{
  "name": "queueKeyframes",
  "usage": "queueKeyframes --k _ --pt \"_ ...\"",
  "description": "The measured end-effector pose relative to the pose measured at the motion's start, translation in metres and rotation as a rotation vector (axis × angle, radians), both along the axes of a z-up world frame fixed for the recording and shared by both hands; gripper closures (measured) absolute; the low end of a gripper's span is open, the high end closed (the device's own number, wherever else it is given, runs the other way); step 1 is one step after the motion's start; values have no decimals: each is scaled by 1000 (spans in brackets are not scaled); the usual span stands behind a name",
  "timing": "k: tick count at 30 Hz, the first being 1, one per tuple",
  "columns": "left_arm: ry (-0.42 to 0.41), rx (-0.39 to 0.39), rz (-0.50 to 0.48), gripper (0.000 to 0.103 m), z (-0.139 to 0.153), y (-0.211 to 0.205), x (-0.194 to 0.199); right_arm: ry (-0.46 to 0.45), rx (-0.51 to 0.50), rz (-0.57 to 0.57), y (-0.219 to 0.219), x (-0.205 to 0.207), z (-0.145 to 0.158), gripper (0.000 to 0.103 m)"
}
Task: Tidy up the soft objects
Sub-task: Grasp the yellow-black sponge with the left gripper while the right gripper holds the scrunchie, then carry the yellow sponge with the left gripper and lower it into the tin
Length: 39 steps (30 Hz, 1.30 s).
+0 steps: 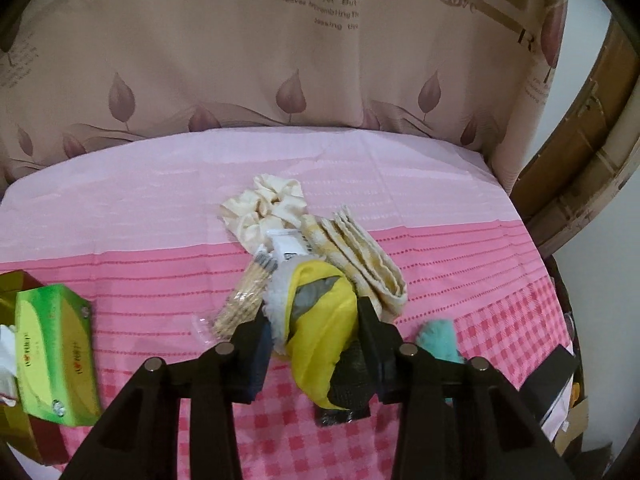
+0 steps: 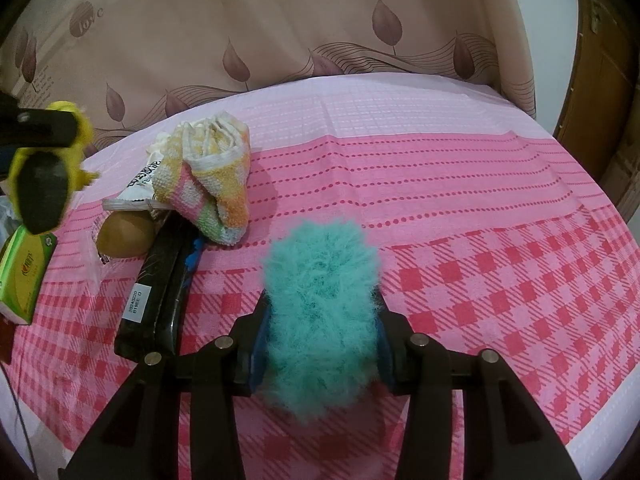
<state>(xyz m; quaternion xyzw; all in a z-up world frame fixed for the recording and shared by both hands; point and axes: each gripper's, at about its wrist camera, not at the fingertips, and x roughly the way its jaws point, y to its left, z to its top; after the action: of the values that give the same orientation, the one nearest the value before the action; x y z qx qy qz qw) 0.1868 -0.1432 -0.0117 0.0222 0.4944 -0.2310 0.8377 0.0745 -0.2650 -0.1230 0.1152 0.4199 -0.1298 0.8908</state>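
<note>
Left hand-held gripper (image 1: 310, 332) closest to lens, jaws pinched on yellow slipper (image 1: 324, 336): smooth yellow fabric, grey lining, dark textured sole; long axis toward 12 o'clock, raised off tabletop (image 1: 120, 248). Cream scrunchie (image 1: 264, 204) and folded checked towel (image 1: 368, 256) at 12 to 1 o'clock, nearer left arm; likely next soft pickups. Right hand-held gripper (image 2: 320, 316) clamps teal fluffy item (image 2: 320, 304), shaggy, oval, long axis 12 o'clock, above pink checked cloth.
</note>
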Motion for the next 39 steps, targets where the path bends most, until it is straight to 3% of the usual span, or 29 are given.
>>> queueKeyframes --k 13,19,39 --pt "-81 59 12 63 36 50 -22 2 -6 0 0 0 0 60" --pt "-132 129 41 63 46 80 -26 3 -8 0 1 0 0 60" --pt "-167 279 320 63 42 250 -7 11 -25 4 3 0 0 60"
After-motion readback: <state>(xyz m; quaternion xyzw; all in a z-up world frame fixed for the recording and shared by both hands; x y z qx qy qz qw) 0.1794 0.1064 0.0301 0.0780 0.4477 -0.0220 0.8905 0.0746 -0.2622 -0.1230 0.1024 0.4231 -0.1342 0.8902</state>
